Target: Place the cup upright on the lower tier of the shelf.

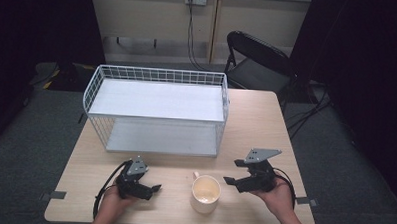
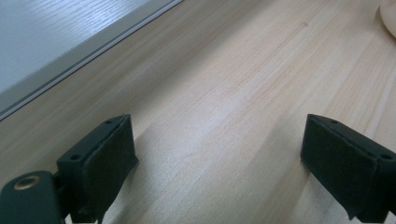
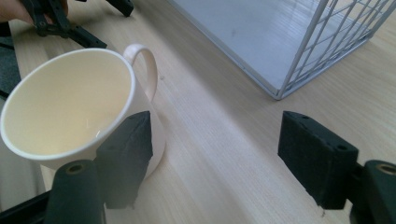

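A light wooden tabletop point(image 1: 266, 124) stands in a dim room, seen from above. At its far side sits a white wire rack point(image 1: 156, 110) with two flat white shelves, one over the other, open toward the person. Behind the tabletop a dark folding chair point(image 1: 256, 59) stands against the wall, and cables hang from a wall socket.

A cream cup point(image 1: 205, 194) stands upright near the front edge of the tabletop, between the two hands. It looks empty, and its handle points away from the person, toward the rack.

The left hand point(image 1: 114, 201) holds the left tongs point(image 1: 151, 189) low over the tabletop, to the left of the cup and a little apart from it. In the left gripper view these tongs point(image 2: 219, 154) are spread wide, with bare wood between the two black pads and the rack's lower shelf point(image 2: 56, 42) at the upper left.

The right hand point(image 1: 276, 195) holds the right tongs point(image 1: 234, 176) just right of the cup, with a grey plate on top. In the right gripper view these tongs point(image 3: 217, 154) are also spread wide and pinch nothing. The cup point(image 3: 70, 109) stands just in front of one pad; whether it touches the pad cannot be told. The rack's corner point(image 3: 299, 51) is at the upper right, and the left tongs point(image 3: 70, 18) show beyond the cup.
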Demonstrator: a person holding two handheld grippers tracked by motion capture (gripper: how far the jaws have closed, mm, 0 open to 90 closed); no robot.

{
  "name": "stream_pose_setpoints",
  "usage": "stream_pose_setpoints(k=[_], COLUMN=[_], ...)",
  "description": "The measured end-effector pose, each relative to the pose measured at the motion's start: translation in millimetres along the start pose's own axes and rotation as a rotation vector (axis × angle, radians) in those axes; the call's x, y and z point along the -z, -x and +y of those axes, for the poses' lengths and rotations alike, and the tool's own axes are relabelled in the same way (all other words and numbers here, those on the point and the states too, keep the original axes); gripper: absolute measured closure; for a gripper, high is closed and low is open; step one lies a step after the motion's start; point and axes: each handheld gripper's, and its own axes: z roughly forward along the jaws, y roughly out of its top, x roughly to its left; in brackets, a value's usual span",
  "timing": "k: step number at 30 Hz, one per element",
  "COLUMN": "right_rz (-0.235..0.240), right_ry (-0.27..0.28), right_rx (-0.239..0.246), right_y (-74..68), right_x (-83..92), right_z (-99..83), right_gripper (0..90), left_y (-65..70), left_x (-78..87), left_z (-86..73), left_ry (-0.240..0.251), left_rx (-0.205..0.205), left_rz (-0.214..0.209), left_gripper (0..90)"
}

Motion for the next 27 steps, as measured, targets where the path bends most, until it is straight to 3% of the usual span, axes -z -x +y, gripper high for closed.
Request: stream_pose_setpoints(k=[27], right_rz=[0.072], right_ry=[0.035], right_rx=[-0.001], right_y=[-19.0], right_x=[-4.9], right_z=[25.1], right_gripper=[25.7], left_y=[0.0], left_x=[0.0], left_z=[0.0], left_ry=[0.0], left_rx=[0.0], left_rz=[0.0], left_gripper=[9.5])
